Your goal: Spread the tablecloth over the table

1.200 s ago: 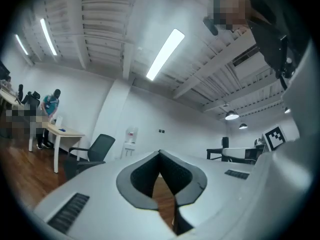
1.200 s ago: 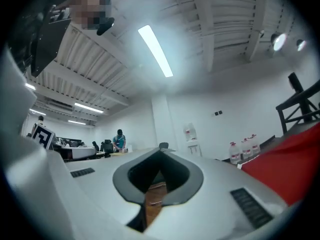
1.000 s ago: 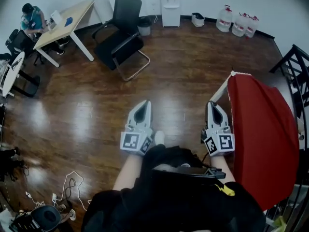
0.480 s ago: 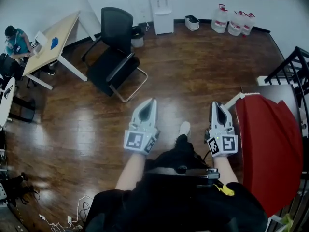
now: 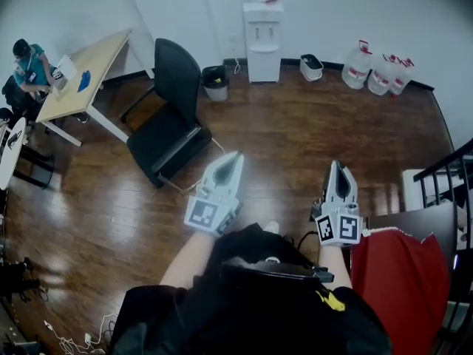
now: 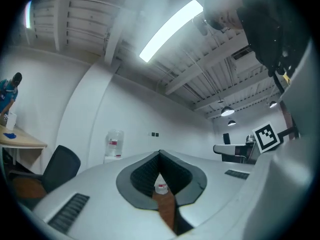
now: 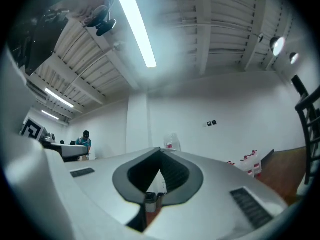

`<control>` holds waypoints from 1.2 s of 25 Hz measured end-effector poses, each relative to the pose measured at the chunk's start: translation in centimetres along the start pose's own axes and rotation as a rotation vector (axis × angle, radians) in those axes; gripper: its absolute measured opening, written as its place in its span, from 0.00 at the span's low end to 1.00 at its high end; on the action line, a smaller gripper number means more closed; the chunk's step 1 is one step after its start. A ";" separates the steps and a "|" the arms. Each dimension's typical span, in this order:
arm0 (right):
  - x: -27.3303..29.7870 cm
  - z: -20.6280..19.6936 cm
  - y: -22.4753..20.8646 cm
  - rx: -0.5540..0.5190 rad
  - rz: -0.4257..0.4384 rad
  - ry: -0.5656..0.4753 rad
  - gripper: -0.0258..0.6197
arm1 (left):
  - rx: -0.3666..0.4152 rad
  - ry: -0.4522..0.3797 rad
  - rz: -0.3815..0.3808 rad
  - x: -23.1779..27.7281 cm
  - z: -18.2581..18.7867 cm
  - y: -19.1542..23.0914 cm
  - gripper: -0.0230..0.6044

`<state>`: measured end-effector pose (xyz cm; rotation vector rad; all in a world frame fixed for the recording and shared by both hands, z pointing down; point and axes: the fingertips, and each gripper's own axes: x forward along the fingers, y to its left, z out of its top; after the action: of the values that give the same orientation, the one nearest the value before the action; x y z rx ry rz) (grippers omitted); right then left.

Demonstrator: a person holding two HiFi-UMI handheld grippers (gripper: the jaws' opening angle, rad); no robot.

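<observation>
Head view: both grippers point forward over the wood floor; left gripper jaws pressed together, nothing between them; right gripper likewise pressed together and empty; red tablecloth lies bunched at lower right, just beside the right gripper, against a dark table, neither gripper touching it; farther off, black office chair; water dispenser and water jugs by the wall; wooden desk far left with a seated person.

No legible text, numbers or brands. The cube on the left gripper and the one on the right gripper bear black-and-white square markers only. Red labels on the water bottles: print too small to read.
</observation>
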<state>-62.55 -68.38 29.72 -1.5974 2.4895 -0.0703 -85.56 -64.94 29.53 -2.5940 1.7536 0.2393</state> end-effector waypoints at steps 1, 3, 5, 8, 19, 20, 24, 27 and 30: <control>1.5 0.1 -1.2 -0.015 -0.007 0.006 0.05 | 0.002 -0.018 -0.003 2.3 0.2 0.4 0.04; 3.7 -0.7 -3.4 -0.027 -0.046 0.029 0.05 | -0.006 -0.039 -0.018 6.5 -0.2 1.0 0.04; 5.1 -1.9 -5.9 -0.033 -0.103 0.055 0.05 | -0.016 -0.032 -0.054 10.4 -1.4 1.2 0.04; 7.3 -2.8 -10.7 -0.051 -0.205 0.070 0.05 | -0.045 -0.003 -0.133 17.5 -4.2 1.3 0.04; 19.8 -2.1 -28.5 -0.080 -0.618 0.043 0.05 | -0.199 0.046 -0.584 47.7 -9.6 -1.8 0.04; 20.9 -1.6 -29.5 -0.093 -0.648 0.043 0.05 | -0.212 0.057 -0.632 50.0 -9.8 -2.3 0.04; 22.5 -0.5 -32.3 -0.145 -0.782 0.053 0.05 | -0.261 0.071 -0.791 58.1 -10.9 -5.7 0.04; 19.7 -0.1 -35.5 -0.183 -0.940 0.082 0.05 | -0.297 0.082 -0.911 61.9 -11.8 -10.7 0.04; 15.7 1.0 -38.8 -0.182 -1.102 0.052 0.05 | -0.307 0.112 -1.059 64.2 -13.1 -17.4 0.04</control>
<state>-33.96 -98.88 32.04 -2.8347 1.3646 -0.0275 -44.50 -118.74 32.87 -3.3422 0.1640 0.3449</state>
